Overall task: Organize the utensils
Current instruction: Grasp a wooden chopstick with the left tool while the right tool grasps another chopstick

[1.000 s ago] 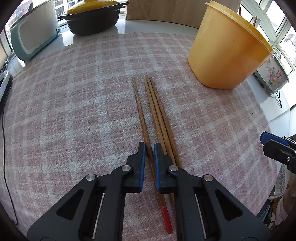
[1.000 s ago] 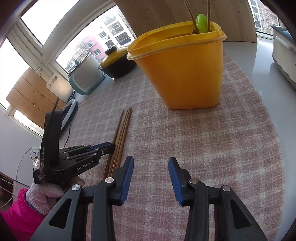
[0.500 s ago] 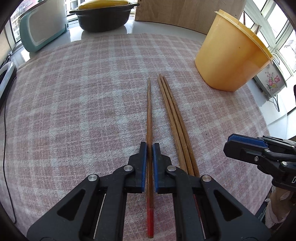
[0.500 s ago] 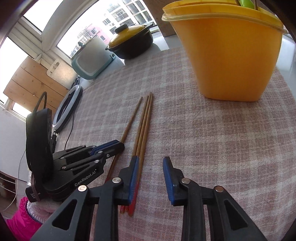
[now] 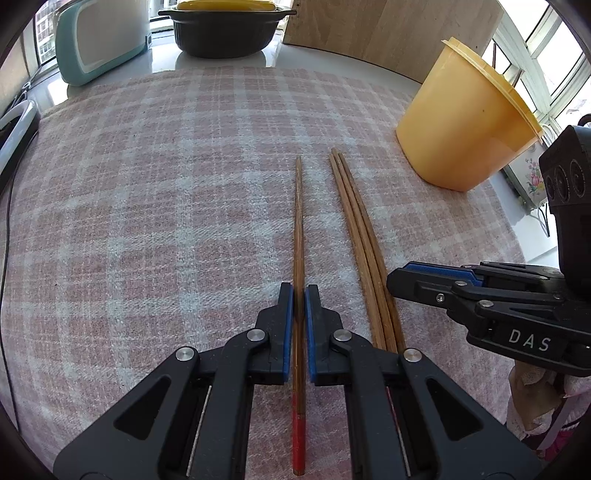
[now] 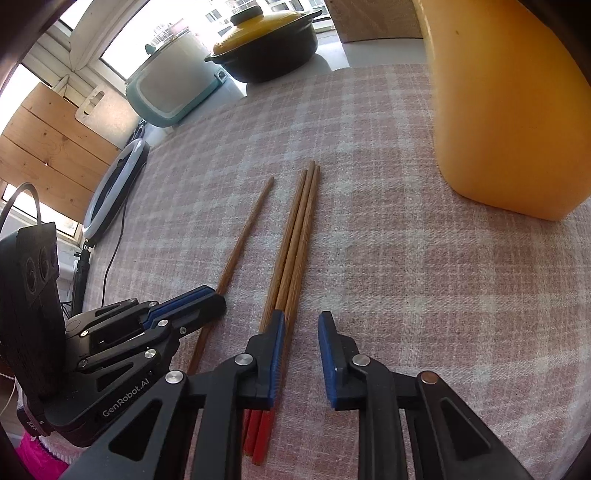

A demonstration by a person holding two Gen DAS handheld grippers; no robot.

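Note:
Four red-ended wooden chopsticks lie on the pink plaid cloth [image 5: 147, 221]. My left gripper [image 5: 300, 291] is shut on the single chopstick [image 5: 298, 221], which lies apart to the left of the other three [image 5: 360, 236]. In the right wrist view my right gripper [image 6: 302, 315] hovers over that bundle of three [image 6: 295, 236]. Its jaws are closing with a gap left, and its left finger covers the bundle near the red ends without the pads pressing. The left gripper [image 6: 207, 301] and single chopstick [image 6: 247, 232] show at the left. The yellow utensil tub [image 5: 461, 125] stands at the back right.
A black pot with a yellow lid [image 5: 225, 26], a teal and white appliance [image 5: 99, 40] and a wooden board [image 5: 388, 33] line the far edge. A ring light [image 6: 110, 188] and its cable sit off the cloth's left side. A pink sleeve [image 6: 33, 458] shows lower left.
The left gripper shut on one chopstick and slid it left, away from the other three. The right gripper came down and left over the bundle, and its jaws narrowed.

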